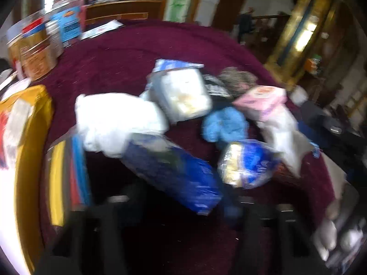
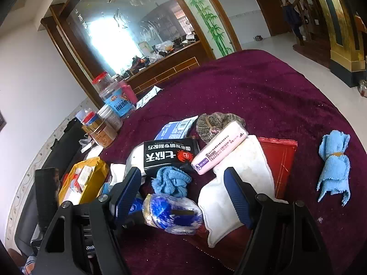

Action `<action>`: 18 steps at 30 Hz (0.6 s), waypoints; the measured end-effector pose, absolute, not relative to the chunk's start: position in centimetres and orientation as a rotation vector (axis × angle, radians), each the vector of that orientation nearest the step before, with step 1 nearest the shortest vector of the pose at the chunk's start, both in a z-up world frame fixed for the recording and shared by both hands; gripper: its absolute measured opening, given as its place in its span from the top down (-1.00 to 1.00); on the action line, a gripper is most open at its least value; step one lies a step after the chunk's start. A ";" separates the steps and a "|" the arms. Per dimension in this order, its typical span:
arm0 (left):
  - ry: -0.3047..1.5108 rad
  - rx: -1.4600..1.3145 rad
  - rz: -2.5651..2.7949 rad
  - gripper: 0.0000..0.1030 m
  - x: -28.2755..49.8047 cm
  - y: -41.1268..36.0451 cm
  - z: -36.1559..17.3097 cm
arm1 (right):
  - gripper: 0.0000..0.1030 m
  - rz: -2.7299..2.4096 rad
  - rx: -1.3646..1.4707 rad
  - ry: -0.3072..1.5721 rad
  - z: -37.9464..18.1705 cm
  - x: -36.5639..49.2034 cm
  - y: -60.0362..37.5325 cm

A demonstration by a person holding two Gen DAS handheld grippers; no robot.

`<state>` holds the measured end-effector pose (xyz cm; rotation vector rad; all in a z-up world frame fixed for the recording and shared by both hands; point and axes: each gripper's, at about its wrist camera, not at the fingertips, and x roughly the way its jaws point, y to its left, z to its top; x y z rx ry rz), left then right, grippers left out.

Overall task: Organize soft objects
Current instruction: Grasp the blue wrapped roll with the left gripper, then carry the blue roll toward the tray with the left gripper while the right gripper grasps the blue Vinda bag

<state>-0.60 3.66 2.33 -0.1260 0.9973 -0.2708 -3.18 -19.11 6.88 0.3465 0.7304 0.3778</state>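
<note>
Right gripper (image 2: pixel 183 183) spread wide, clutching nothing, over a crinkled blue-and-clear plastic pack (image 2: pixel 172 214) | crumpled blue cloth (image 2: pixel 170 182) just behind it, on maroon tablecloth (image 2: pixel 263 87) | rolled blue towel (image 2: pixel 333 166) lies well apart | left gripper (image 1: pixel 181 208) blurred, jaws apparently parted.

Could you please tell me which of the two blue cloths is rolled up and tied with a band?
The blue cloth lying alone at the far right is the tied one; the crumpled blue cloth sits loose in the pile.
</note>
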 end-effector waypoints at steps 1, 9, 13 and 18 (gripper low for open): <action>0.993 -0.113 -0.278 0.37 -0.8 3.6 2.5 | -0.42 0.376 0.346 0.735 6.8 -3.1 -19.1; 1.020 -0.125 -0.367 0.39 -4.1 4.4 3.4 | -0.43 0.374 0.343 0.750 6.5 -3.0 -19.0; 1.055 -0.133 -0.352 -0.18 -3.8 4.0 2.8 | -0.43 0.378 0.334 0.768 6.4 -2.9 -18.7; 1.093 -0.203 -0.331 -0.32 -2.2 3.9 2.1 | -0.43 0.373 0.318 0.768 6.3 -3.0 -18.5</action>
